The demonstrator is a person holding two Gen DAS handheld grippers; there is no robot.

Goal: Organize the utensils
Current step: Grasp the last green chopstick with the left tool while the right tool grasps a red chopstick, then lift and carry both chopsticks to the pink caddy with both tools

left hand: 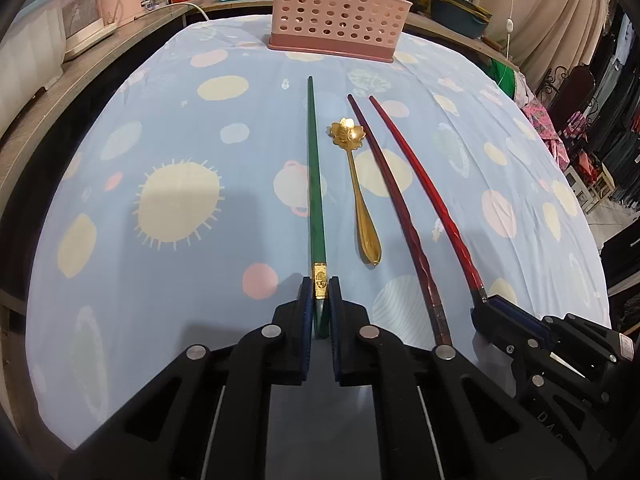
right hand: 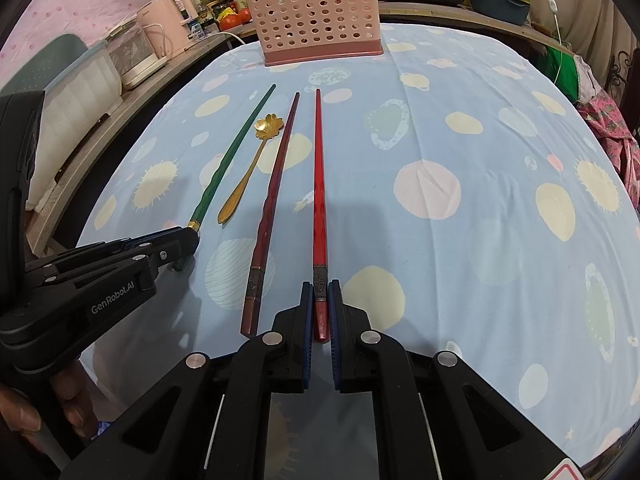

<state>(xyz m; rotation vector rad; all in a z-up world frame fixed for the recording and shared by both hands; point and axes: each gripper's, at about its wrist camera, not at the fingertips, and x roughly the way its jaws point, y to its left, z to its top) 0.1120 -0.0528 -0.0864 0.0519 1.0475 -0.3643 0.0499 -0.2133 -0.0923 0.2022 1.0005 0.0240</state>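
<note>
**Both tools clamped on chopstick ends**

Left tool closed on the near, gold-banded end of the green chopstick, which lies on the desk. Right of it: gold flower spoon, then dark red chopstick lying loose. Right tool closed on the bright red chopstick's near end. Pink perforated utensil holder stands at far edge.

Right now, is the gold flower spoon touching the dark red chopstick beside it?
Cannot tell. In the left wrist view the gold spoon's flower bowl sits right against the dark red chopstick, with no plain gap or contact; the right wrist view is no clearer.
</note>
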